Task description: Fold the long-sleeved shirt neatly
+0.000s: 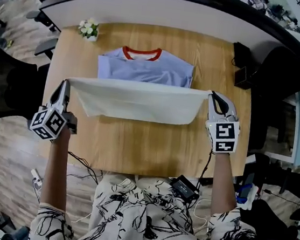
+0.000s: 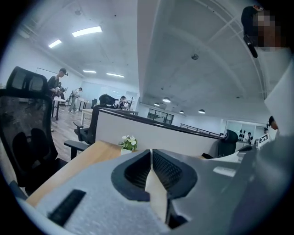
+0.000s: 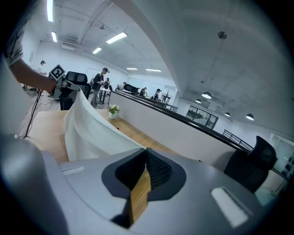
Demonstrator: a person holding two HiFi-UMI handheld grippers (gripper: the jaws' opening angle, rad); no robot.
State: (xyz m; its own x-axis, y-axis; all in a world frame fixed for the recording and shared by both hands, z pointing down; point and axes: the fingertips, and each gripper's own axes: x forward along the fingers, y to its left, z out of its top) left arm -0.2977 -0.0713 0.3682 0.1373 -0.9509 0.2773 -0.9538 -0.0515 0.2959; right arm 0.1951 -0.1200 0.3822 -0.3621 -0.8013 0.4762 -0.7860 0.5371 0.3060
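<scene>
The shirt (image 1: pixel 145 67) lies flat on the middle of the table, a soft pale-blue knit with a red ribbed collar at the far end, and its near half is lifted off the wood and pulled into a taut band whose whitish inner side faces me. My left gripper (image 1: pixel 66 82) pinches one end of that band and my right gripper (image 1: pixel 212 93) the other; on each, the dark ridged pads are pressed together on a thin edge of the cloth. In the right gripper view the fabric (image 3: pixel 92 128) sweeps away from the jaw tips in a smooth curved sheet. The table (image 1: pixel 152 149) is rectangular, light wood with a fine grain. A small pot of white flowers (image 1: pixel 88 29) stands at its far left corner, well apart from the shirt.
</scene>
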